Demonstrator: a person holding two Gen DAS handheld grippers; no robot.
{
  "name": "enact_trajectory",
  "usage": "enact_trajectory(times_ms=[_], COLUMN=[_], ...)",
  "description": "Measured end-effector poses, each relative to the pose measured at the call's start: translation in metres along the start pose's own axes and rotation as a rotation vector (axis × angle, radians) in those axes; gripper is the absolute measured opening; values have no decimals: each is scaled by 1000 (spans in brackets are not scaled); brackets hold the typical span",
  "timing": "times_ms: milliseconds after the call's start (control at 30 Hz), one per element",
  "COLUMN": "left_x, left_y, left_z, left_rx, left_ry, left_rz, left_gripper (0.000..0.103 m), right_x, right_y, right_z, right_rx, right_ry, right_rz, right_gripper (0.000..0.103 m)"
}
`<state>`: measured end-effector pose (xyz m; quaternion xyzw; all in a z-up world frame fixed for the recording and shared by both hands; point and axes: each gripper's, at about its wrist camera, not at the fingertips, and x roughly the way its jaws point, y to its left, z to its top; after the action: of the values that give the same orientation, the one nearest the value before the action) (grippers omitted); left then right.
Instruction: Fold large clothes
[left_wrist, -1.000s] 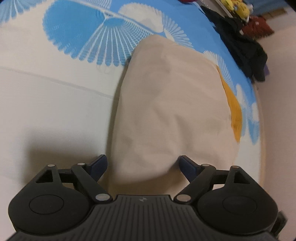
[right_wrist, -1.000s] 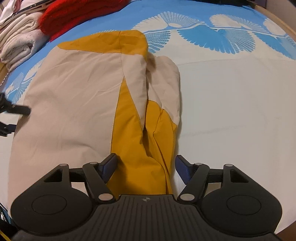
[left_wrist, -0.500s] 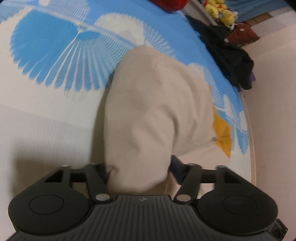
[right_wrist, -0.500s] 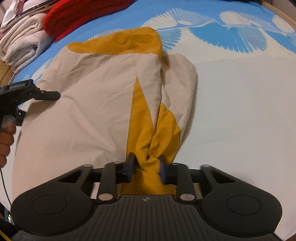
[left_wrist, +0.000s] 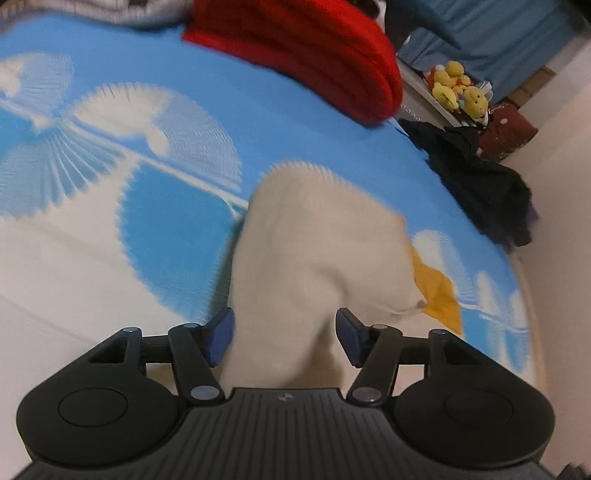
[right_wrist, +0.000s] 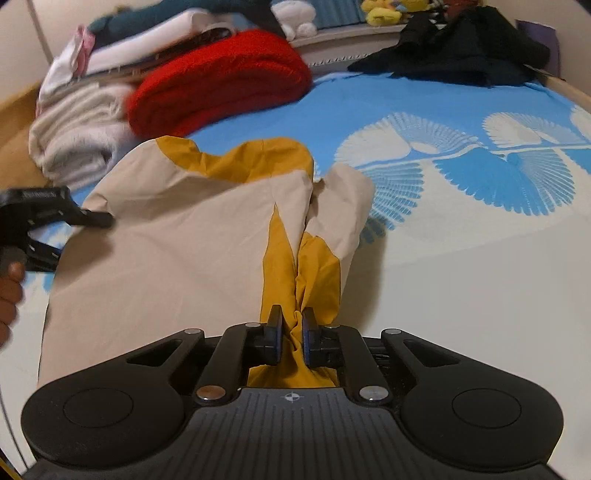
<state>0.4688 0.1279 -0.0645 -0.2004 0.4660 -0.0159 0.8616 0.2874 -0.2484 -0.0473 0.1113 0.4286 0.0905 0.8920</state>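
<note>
A large beige and mustard-yellow garment (right_wrist: 166, 258) lies spread on the bed. My right gripper (right_wrist: 291, 332) has its jaws closing, and the pads pinch a bunched yellow fold at the garment's near edge. In the left wrist view the beige side of the garment (left_wrist: 314, 240) rises in a thick ridge into my left gripper (left_wrist: 282, 332). Those jaws are opening slightly, with the wad of cloth still between the blue pads (left_wrist: 221, 332). The left gripper (right_wrist: 55, 218) also shows at the garment's left edge in the right wrist view, with a person's hand (right_wrist: 9, 288) behind it.
The bed sheet (right_wrist: 480, 258) is blue and white with fan patterns. A red knit blanket (right_wrist: 221, 81) and folded white towels (right_wrist: 74, 140) lie at the far end. Black clothes (right_wrist: 461, 48) sit on the far corner, with yellow plush toys (left_wrist: 458, 88) on a shelf beyond.
Both grippers went from wide open around the garment's near edge to gripping it. Both views have lifted and tipped toward the far end of the bed, and the cloth bunches up.
</note>
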Motion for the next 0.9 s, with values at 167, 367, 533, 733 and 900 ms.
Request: enact_trajectory(times_ms=[167,367,533,733,900], left_x=[-23,1,-25,-72,-156], left_y=[0,2,5,-14,-39], left_z=[-8,-66,-80,-106,-131], left_rx=[135,381,408,495,450], left_ry=[82,310,298,139,-120], left_rz=[-24,98,-34,191,192], left_gripper=[73,83,83,95,98], right_x=[9,10,3,-8,-67], right_y=[2,-2,-4,11,27], right_z=[-4,-4,-9,-30,-33], right_rx=[-8,53,26,-193,-325], right_ry=[67,80,100,145,-99], right_rz=[-16,-58,-24,-180,-286], right_gripper=[10,30,30,35,48])
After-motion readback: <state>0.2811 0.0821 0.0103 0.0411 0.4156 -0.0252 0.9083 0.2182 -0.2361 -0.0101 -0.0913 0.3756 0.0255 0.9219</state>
